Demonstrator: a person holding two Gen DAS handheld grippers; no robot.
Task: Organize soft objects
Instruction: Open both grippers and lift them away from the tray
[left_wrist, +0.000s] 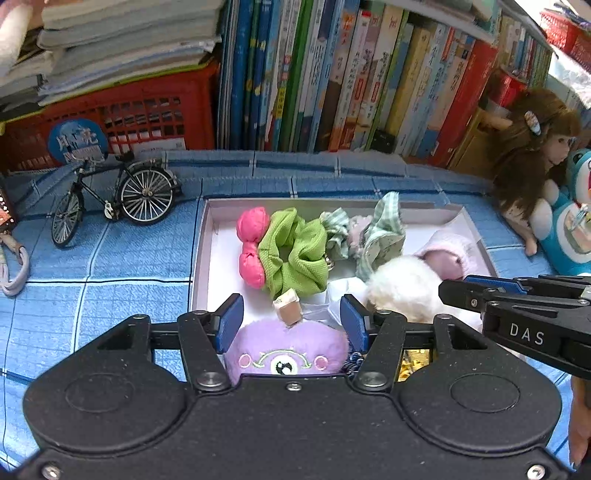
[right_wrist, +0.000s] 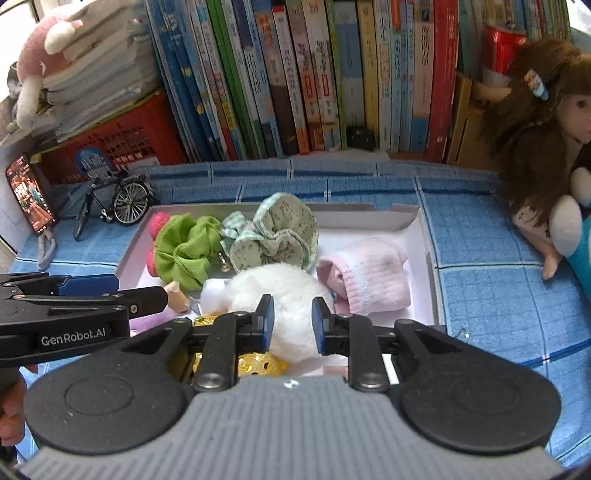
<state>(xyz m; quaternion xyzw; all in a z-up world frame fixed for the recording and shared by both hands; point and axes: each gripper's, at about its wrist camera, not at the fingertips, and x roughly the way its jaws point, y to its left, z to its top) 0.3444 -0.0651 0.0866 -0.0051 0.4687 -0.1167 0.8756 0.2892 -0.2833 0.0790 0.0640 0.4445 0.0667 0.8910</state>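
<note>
Left claw (left_wrist: 291, 321) open over purple plush (left_wrist: 286, 350); right claw (right_wrist: 293, 321) astride white pompom (right_wrist: 284, 291).

The right gripper (right_wrist: 293, 323) hangs over the white pom-pom (right_wrist: 284, 291), jaws apart, inside the box (right_wrist: 424, 236).

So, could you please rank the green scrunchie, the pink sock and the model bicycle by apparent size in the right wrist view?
1. Pink sock and green scrunchie: about alike, and the sock lies nearer the camera, so unranked.
2. Model bicycle: smallest, though farthest away.
</note>
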